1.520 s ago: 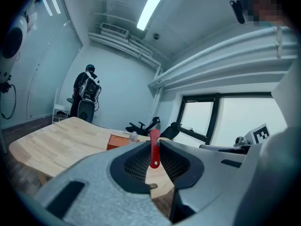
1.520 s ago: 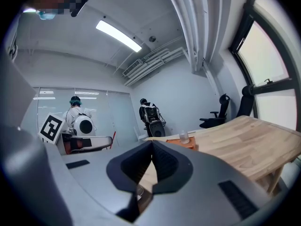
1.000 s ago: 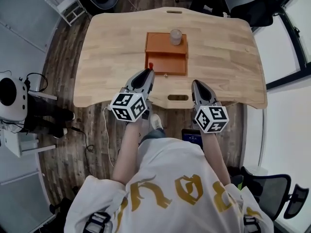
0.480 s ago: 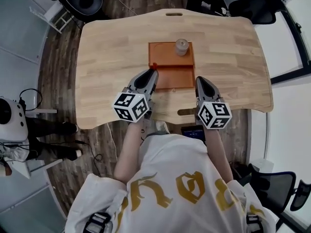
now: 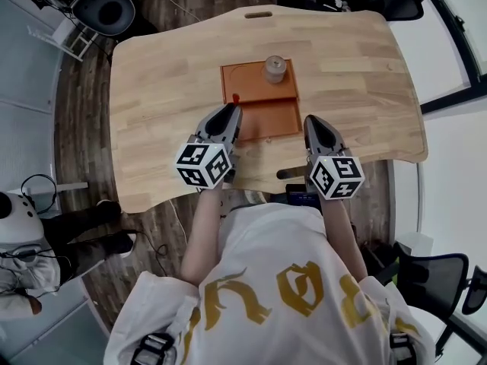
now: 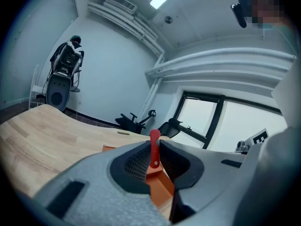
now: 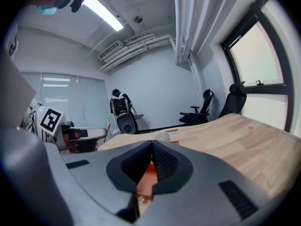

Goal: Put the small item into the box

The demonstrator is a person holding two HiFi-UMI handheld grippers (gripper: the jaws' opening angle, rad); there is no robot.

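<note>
An orange box (image 5: 259, 90) sits mid-table, its open tray part (image 5: 266, 119) toward me. The small item is a thin red strip (image 6: 154, 147); its tip (image 5: 236, 97) shows at the box's left edge. My left gripper (image 5: 233, 109) is shut on the strip, at the tray's left side. The left gripper view shows the strip upright between the jaws, with the box (image 6: 157, 187) just beyond. My right gripper (image 5: 310, 120) is shut and holds nothing, just right of the tray. In the right gripper view (image 7: 152, 147), the box (image 7: 147, 174) shows through the jaws.
A small grey jar (image 5: 274, 68) stands on the box's back right part and also shows as the jar (image 7: 162, 136) beyond the right jaws. The wooden table (image 5: 167, 74) has a slot (image 5: 259, 14) at its far edge. Office chairs (image 5: 99, 6) stand beyond it.
Both grippers have moved forward along the sides of the box's tray, the left one still carrying the red strip. The head view has shifted over the table.
</note>
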